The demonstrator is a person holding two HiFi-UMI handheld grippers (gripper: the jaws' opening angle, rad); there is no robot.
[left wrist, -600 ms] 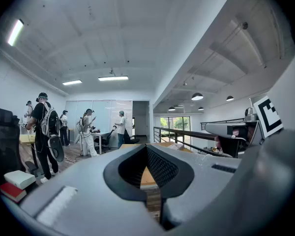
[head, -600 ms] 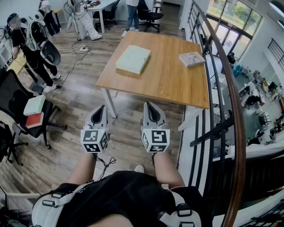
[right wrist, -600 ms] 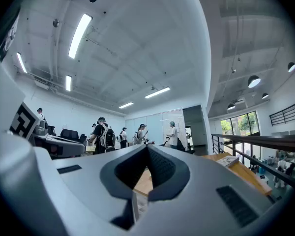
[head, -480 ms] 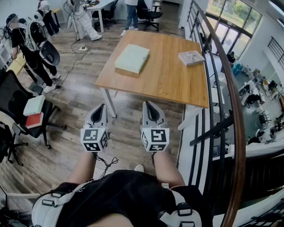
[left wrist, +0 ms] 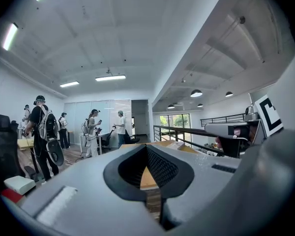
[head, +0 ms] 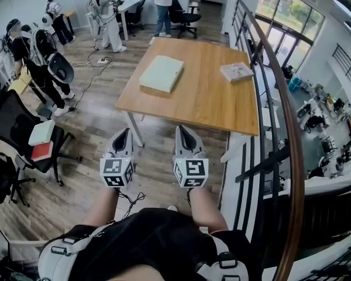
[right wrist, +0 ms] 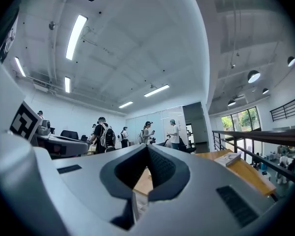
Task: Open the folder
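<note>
A pale green folder point(head: 161, 73) lies shut on the left part of a wooden table point(head: 205, 98), well ahead of me. My left gripper point(head: 122, 134) and right gripper point(head: 183, 130) are held level side by side over the floor, short of the table's near edge. Both are shut with nothing between the jaws. In the left gripper view the left gripper point(left wrist: 147, 150) shows its tips together, with only a strip of the table point(left wrist: 147, 179) seen through the hollow. The right gripper point(right wrist: 147, 149) is likewise shut in its own view. Neither gripper view shows the folder.
A book point(head: 237, 71) lies at the table's far right, also seen as the book point(right wrist: 229, 159) from the right gripper. A railing point(head: 281, 116) runs along the right. Office chairs point(head: 23, 133) stand at left, one bearing books. Several people point(head: 108, 13) stand at the back by desks.
Both grippers keep their place and stay shut. The table and folder have barely shifted in view. A person at the back desk has stepped a little to the right.
</note>
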